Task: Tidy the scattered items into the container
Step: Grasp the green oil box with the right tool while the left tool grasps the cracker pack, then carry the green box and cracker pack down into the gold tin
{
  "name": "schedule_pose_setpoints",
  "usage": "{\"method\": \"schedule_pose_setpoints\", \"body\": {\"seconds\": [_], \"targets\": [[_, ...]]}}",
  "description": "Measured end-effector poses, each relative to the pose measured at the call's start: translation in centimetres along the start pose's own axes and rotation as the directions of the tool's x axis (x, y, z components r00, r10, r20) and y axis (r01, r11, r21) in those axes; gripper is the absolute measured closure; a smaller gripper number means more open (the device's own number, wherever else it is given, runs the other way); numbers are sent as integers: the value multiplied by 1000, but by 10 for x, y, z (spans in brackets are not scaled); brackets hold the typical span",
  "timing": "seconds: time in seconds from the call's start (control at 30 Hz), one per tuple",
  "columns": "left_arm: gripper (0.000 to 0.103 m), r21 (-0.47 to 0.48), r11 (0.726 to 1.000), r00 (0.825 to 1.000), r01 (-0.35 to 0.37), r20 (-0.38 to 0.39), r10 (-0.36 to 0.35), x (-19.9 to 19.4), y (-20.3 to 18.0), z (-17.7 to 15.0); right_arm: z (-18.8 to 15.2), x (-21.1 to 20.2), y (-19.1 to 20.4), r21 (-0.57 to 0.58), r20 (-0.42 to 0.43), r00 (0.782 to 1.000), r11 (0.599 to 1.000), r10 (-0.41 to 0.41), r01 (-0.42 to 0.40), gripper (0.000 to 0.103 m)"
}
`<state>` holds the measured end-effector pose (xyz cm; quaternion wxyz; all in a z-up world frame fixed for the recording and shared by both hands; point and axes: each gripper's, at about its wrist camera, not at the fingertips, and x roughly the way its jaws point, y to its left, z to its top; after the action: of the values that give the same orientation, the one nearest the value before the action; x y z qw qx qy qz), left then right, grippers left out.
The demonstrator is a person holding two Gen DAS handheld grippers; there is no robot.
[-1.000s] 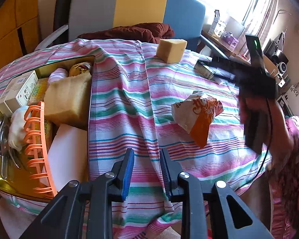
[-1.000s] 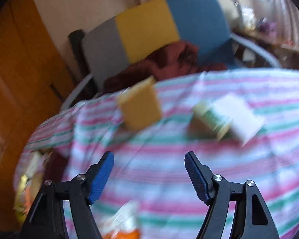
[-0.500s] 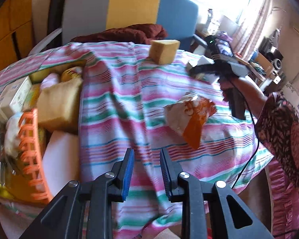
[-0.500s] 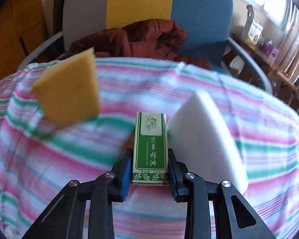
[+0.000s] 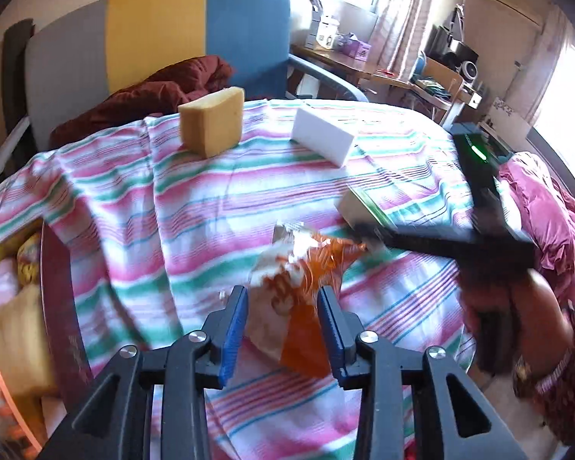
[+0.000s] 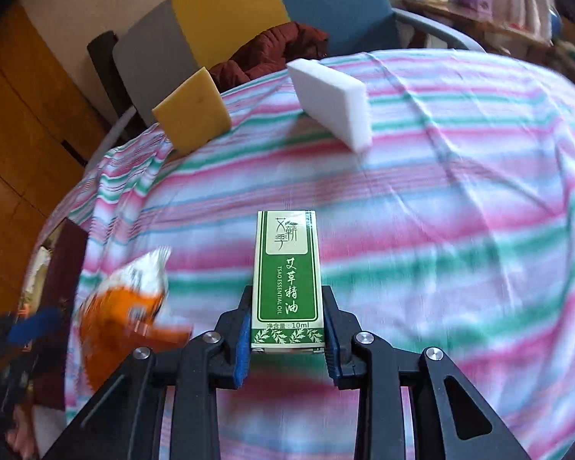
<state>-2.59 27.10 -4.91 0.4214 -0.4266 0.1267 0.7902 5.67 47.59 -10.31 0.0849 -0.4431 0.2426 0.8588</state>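
An orange and white snack packet (image 5: 299,287) lies on the striped tablecloth, between the fingers of my open left gripper (image 5: 281,329). My right gripper (image 6: 287,329) is shut on a green essential oil box (image 6: 287,268) and holds it above the cloth. The left wrist view shows that box (image 5: 360,207) just right of the packet. A yellow sponge (image 5: 212,120) and a white foam block (image 5: 322,136) sit at the far side of the table. The container (image 5: 57,306), dark walled and holding several items, is at the left edge.
A chair (image 5: 157,27) with a grey, yellow and blue back stands behind the table, a maroon garment (image 5: 153,92) on its seat. The person's arm (image 5: 536,306) is at the right. The table edge curves close on the right and near sides.
My left gripper moved forward and opened around the snack packet. My right gripper closed on the green box, lifted it from beside the white block and carried it toward the packet.
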Motion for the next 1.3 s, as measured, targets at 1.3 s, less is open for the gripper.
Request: {"method": "schedule_pose_setpoints", "body": {"seconds": [1.3], "targets": [[55, -43, 998, 999, -41, 24, 42, -16, -1, -39, -57, -25, 71, -18, -65, 983, 985, 172, -174, 72]]}}
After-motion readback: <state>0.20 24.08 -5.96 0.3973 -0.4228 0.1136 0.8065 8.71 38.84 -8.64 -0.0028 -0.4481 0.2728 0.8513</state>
